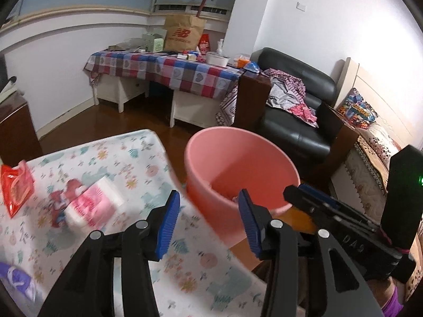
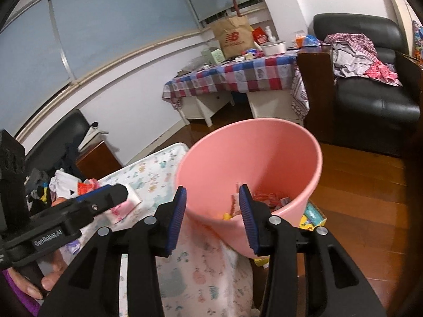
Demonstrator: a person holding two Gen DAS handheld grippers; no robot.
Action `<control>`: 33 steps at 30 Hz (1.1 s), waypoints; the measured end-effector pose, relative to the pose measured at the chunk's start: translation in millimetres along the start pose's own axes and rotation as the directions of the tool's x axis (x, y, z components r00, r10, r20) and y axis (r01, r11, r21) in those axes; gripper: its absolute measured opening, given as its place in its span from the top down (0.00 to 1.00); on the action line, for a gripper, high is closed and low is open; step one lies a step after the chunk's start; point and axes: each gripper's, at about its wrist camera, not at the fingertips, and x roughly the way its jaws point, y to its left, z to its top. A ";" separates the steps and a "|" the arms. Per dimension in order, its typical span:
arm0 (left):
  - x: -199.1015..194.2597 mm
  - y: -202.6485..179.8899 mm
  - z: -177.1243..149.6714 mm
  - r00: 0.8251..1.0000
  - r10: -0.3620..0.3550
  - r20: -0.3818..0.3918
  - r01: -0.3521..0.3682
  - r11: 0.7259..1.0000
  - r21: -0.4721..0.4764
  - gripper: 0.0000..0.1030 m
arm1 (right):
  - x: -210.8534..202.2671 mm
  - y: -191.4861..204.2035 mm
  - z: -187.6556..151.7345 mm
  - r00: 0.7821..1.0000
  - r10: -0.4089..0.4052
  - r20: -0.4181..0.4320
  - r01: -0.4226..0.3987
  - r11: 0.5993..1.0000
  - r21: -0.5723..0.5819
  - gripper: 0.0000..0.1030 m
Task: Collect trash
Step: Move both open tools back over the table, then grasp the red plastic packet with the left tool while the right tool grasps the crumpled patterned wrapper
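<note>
A pink bin (image 1: pixel 238 158) stands off the right edge of the table with the floral cloth (image 1: pixel 137 158). My left gripper (image 1: pixel 208 211) hovers open over that edge, with nothing between its pads. On the cloth to its left lie a pink-and-white pack (image 1: pixel 95 200), a red wrapper (image 1: pixel 15 187) and a purple wrapper (image 1: pixel 18 282). In the right wrist view, my right gripper (image 2: pixel 212 211) is open in front of the pink bin (image 2: pixel 251 158), holding nothing. Several wrappers (image 2: pixel 267 200) lie inside the bin. The left gripper (image 2: pixel 121 191) shows at the left, held by a hand (image 2: pixel 53 277).
A checkered table (image 1: pixel 185 71) with a paper bag (image 1: pixel 182 33) stands by the far wall. A black armchair (image 1: pixel 298 121) with clothes and a bed (image 1: pixel 370 142) are at the right. A colourful box (image 2: pixel 312 216) lies on the wooden floor under the bin.
</note>
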 end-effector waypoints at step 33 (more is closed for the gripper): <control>-101.9 215.0 -63.0 0.926 0.378 0.007 -0.361 0.890 -0.278 0.55 | 53.4 134.6 -53.6 0.963 0.160 -0.218 -0.205 0.957 -0.205 0.59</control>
